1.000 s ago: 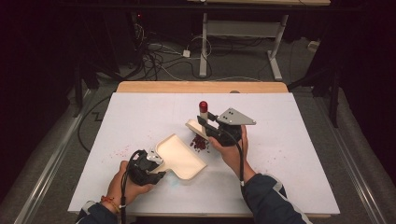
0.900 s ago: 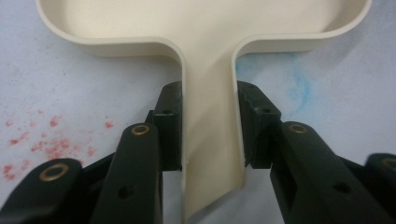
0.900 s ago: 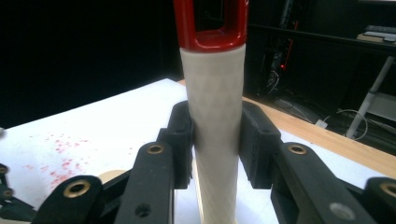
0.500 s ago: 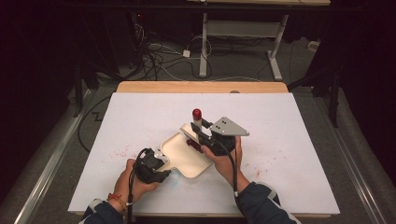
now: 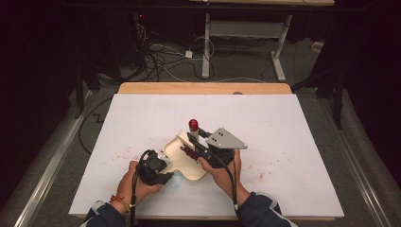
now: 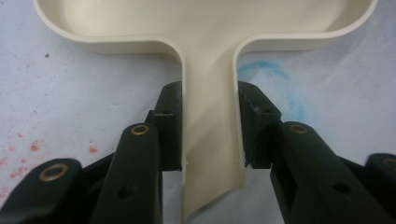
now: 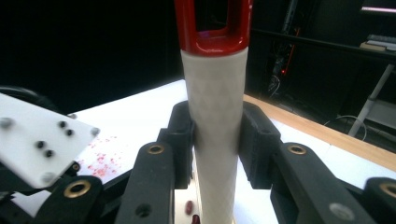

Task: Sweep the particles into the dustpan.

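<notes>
Worktop (image 5: 142, 118) covered in white, stained with reddish specks, sat in the middle of the high view as I worked both claws near its lower centre. My left claw (image 6: 209, 130) was closed on the narrow handle of a cream dustpan (image 6: 205, 28), one jaw pressed against each side of it, and the pan's wide tray spread across the top of the left gripper view, lying flat on the white surface beside a faint blue smear (image 6: 275, 79). In the high view the dustpan (image 5: 176, 156) lay just right of my left claw (image 5: 163, 163), with small dark red bits (image 5: 188, 152) resting at its far edge. My right claw (image 7: 215, 140) was clamped on the white textured handle of a brush (image 7: 215, 93), its red end rising out of the top of the right gripper view. From above, that brush (image 5: 194, 126) stood tilted at the dustpan's upper edge, held by my right claw (image 5: 195, 142).
</notes>
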